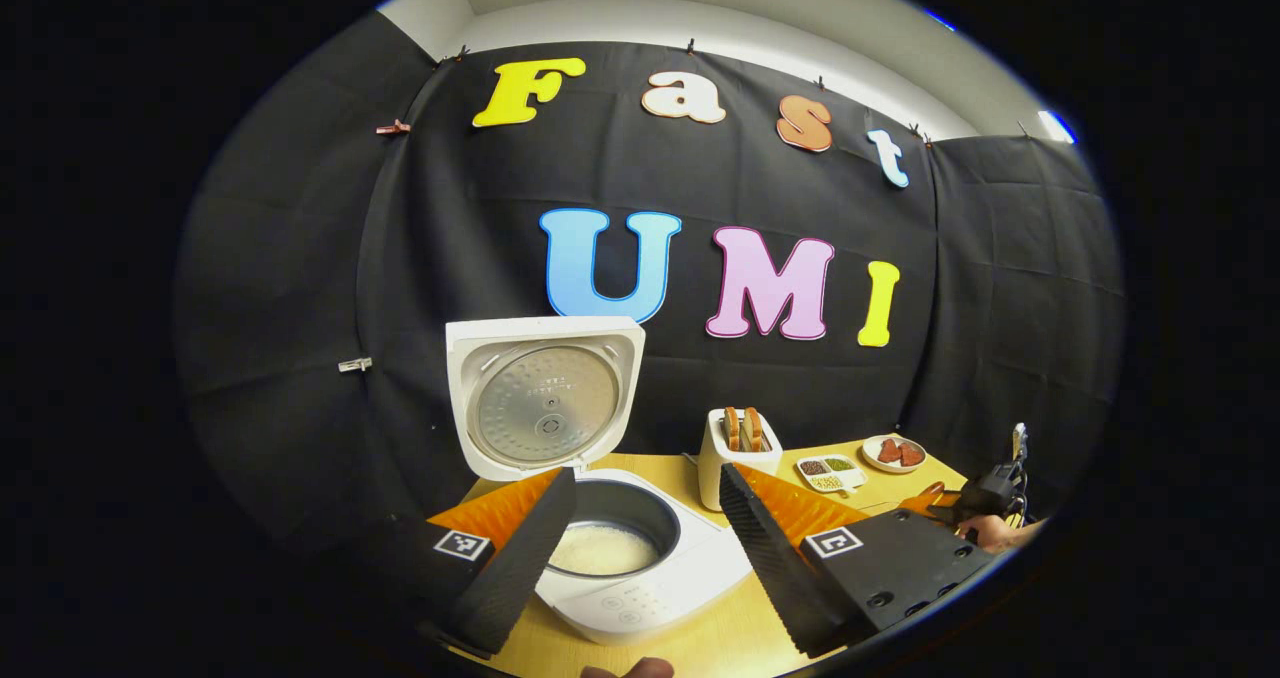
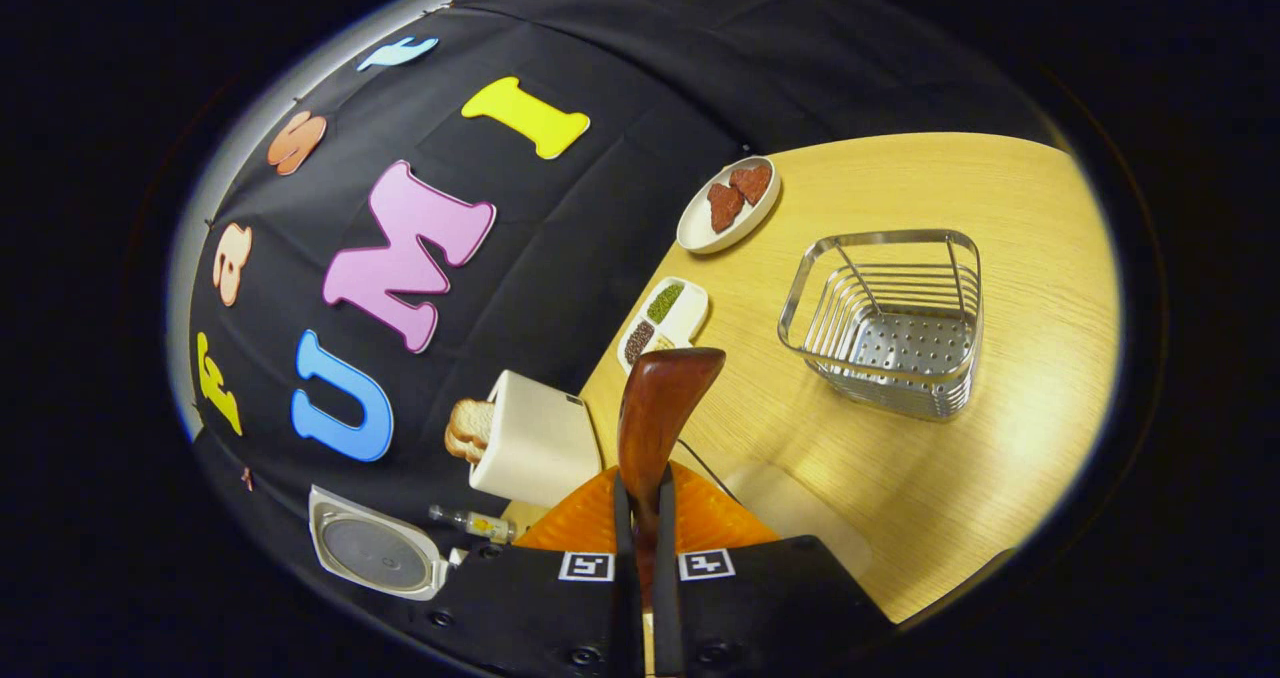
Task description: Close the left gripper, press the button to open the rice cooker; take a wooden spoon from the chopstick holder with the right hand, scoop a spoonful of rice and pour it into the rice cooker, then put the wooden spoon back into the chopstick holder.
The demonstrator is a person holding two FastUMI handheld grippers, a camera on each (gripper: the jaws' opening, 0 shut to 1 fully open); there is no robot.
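Now, left gripper view: the left gripper [image 1: 640, 538] has its fingers wide apart, gripping nothing, one finger at 7 o'clock and the other at 5. Between them sits the rice cooker [image 1: 640, 578] on the wooden table [image 1: 720, 643], lid [image 1: 543, 396] standing upright at the back w/ its metal inner plate facing the camera. White rice [image 1: 603, 550] lies in the bottom of the pot. Just right of the cooker, behind the right-hand finger, is a white toaster [image 1: 735, 453] w/ bread slices poking out the top. Further toward 3 o'clock: a small divided dish of grains [image 1: 830, 470], then a round plate [image 1: 893, 454] w/ reddish pieces on it. At approx. 4 o'clock, at the edge, the other gripper's body and a bit of the hand [image 1: 990, 530] holding it show.

Right gripper view, tilted hard: cooker lid at 7 o'clock, toaster next to it. The right gripper [image 2: 640, 518] is clamped on the wooden spoon [image 2: 660, 408], both fingers pressed to the handle; the bowl end points to 12 o'clock, over the table. Past it sit the grain dish and the plate, approx. 1 o'clock. The wire chopstick holder [image 2: 890, 323] stands at 2 o'clock, well apart from the spoon, nothing in it.
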